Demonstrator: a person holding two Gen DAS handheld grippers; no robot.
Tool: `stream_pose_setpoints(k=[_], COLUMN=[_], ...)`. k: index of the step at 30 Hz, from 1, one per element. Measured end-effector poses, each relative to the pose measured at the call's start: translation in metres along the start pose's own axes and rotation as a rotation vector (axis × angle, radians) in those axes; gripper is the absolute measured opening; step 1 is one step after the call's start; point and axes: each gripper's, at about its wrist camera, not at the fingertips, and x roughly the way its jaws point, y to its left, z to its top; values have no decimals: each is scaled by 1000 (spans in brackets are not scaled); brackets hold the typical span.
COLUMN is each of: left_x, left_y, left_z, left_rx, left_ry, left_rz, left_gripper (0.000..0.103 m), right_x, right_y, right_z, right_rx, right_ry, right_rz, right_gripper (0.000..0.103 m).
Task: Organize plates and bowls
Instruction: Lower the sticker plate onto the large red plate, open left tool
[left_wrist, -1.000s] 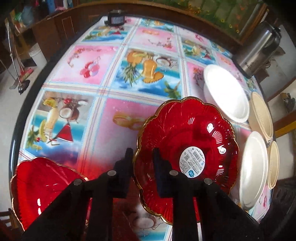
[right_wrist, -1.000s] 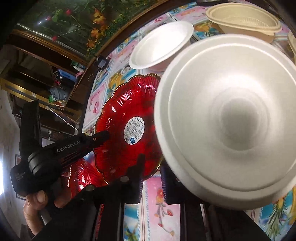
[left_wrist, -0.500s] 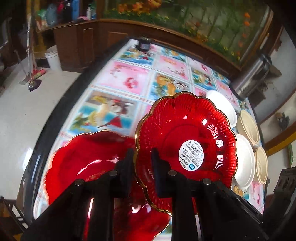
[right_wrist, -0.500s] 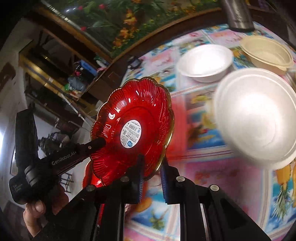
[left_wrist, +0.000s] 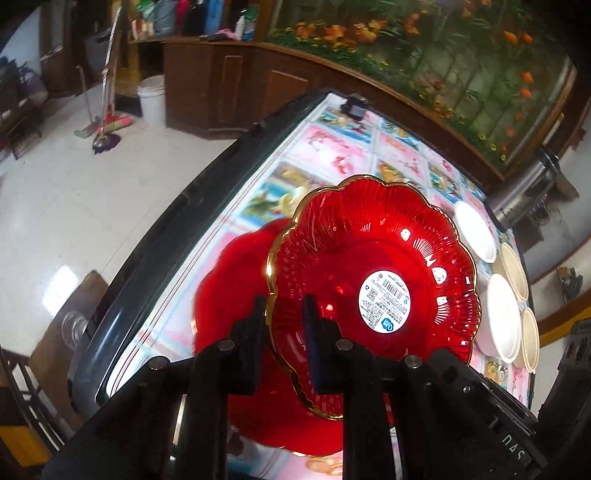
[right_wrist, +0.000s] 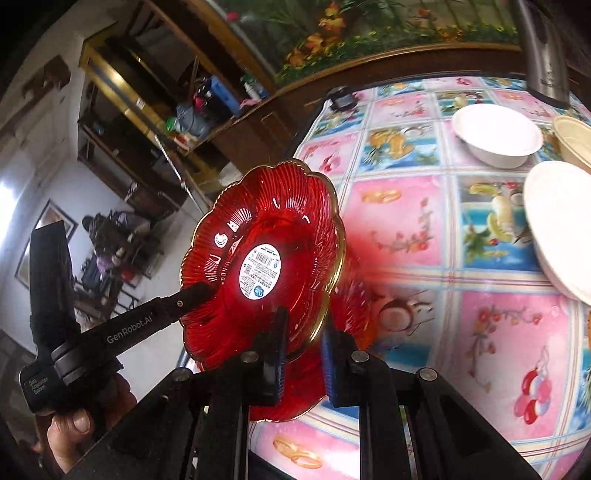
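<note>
A red scalloped glass plate (left_wrist: 373, 280) with a gold rim and a white sticker is held tilted above the table. My left gripper (left_wrist: 284, 326) is shut on its near-left rim. My right gripper (right_wrist: 304, 350) is shut on the lower rim of the same plate (right_wrist: 258, 258). The right wrist view also shows a finger (right_wrist: 184, 299) of the left gripper on the plate's left edge, with a hand (right_wrist: 74, 424) on its handle. A second red plate (left_wrist: 232, 295) lies on the table, partly hidden under the held one.
White bowls (left_wrist: 474, 230) (left_wrist: 502, 317) and cream bowls (left_wrist: 515, 271) line the table's right side. A steel kettle (left_wrist: 524, 192) stands at the far right. The table's dark left edge (left_wrist: 155, 258) is close, with a chair and tiled floor beyond.
Both grippers have carried the stickered red plate left and slightly up, over the second red plate near the table's left edge. The white bowls have slid away to the right.
</note>
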Motion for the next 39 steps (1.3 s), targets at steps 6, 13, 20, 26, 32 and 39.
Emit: stream_pose_setpoints(k=[6,13,20,26,32,39], left_x=[16,29,32,30,30,25], left_y=[15,19,22,23,23,21], left_z=[-13,-21,-23,-25,-25,-25], left_rx=[-27,-24,-24,-28,-36,-41], left_ry=[40,65,67,64,58,61], left_rz=[14,38,50,66,80,74], left_gripper=[16,16,17,17,17,21], right_x=[20,39,41,44,45,33], right_y=[5,-3,0,7,10,13], right_z=[-10,-17,-17,-17,-18,-15], right_rx=[-19,-16,-35,-61,-73,-82], right_ry=[47,95,102,119,127,119], right_rz=[-27,-53,-70,-86,-104,-83], right_gripper=[15,15,15,20,23,49])
